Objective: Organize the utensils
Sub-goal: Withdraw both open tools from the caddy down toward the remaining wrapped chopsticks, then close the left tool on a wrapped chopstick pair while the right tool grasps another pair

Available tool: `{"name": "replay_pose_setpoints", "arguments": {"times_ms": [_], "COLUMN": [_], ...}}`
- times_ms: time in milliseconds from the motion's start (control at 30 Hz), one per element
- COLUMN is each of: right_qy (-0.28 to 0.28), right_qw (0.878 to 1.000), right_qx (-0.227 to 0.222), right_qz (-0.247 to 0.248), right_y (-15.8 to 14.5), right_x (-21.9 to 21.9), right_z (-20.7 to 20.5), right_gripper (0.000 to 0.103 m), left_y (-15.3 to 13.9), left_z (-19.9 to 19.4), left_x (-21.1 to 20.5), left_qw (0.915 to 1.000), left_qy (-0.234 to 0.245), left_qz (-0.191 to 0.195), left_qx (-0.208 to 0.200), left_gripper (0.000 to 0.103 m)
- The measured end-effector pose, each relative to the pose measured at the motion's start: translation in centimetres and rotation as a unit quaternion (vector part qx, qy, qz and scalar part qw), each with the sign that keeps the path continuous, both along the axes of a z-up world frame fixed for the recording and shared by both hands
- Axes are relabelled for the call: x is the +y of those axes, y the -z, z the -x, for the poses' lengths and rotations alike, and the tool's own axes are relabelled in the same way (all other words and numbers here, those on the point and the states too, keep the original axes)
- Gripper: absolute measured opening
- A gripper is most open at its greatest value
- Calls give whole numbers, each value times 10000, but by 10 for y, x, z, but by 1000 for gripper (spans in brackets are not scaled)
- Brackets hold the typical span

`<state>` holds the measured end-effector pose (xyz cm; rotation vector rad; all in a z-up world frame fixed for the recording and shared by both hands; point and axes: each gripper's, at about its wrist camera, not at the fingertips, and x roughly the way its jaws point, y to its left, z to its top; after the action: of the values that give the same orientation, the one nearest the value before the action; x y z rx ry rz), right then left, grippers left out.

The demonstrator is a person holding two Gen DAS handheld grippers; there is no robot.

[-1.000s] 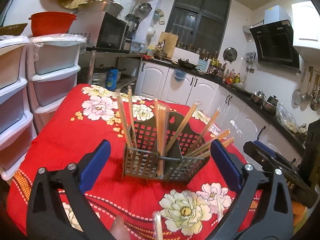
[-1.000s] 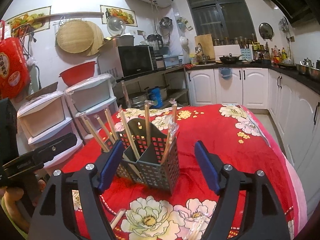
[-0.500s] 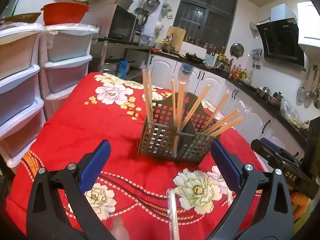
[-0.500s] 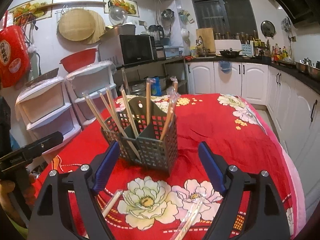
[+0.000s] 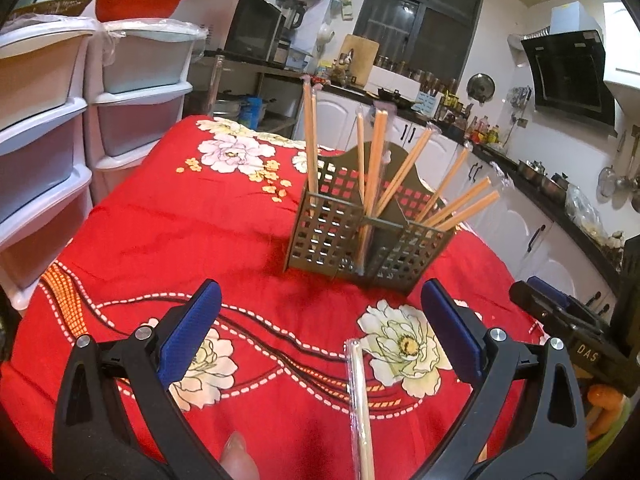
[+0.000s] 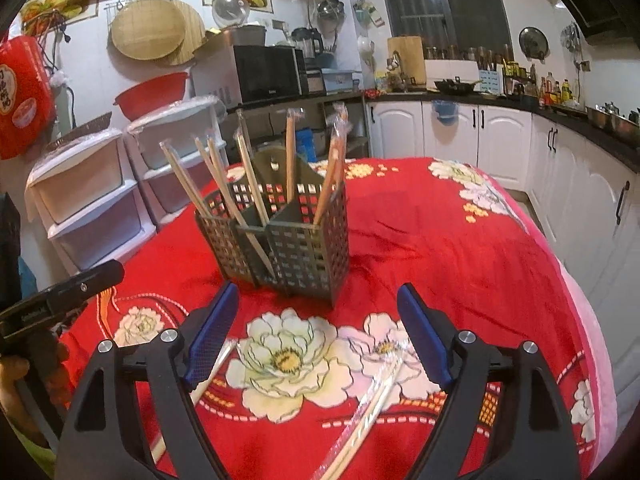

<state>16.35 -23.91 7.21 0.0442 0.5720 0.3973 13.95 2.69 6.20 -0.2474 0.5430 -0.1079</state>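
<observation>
My right gripper (image 6: 316,332) fingers have just been opening and are standing wide with nothing between them; my left gripper (image 5: 320,328) fingers are gaping empty too. Both are now sitting lower and farther back from the holder (image 6: 276,236), so wrapped chopsticks (image 6: 368,404) lying near on the table (image 6: 460,248) are coming into reach. The holder's compartments are already carrying upright chopstick pairs (image 5: 372,168).
</observation>
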Motion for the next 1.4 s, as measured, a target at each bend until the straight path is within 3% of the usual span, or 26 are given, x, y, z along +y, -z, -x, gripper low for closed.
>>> {"name": "replay_pose_setpoints", "arguments": {"times_ms": [467, 1067, 1133, 1233, 1400], "right_qy": [65, 305, 357, 418, 505], "right_qw": [9995, 9935, 9922, 9900, 9866], "right_qx": [245, 1010, 1108, 1273, 1488], "right_qz": [210, 425, 438, 432, 447], "right_y": [22, 68, 73, 80, 88], "right_x": [-8, -17, -18, -20, -20], "right_z": [9, -17, -21, -28, -43], "right_gripper": [79, 78, 78, 69, 63], "left_y": [26, 68, 71, 76, 85], "left_z": [-5, -22, -25, -29, -42], "left_x": [-20, -48, -51, -55, -56], "left_qw": [9991, 9935, 9927, 9908, 9865], "left_qy": [228, 659, 723, 876, 1015], "left_qz": [-131, -306, -291, -259, -94], "left_qx": [336, 879, 918, 1001, 1285], "left_gripper": [91, 91, 88, 76, 55]}}
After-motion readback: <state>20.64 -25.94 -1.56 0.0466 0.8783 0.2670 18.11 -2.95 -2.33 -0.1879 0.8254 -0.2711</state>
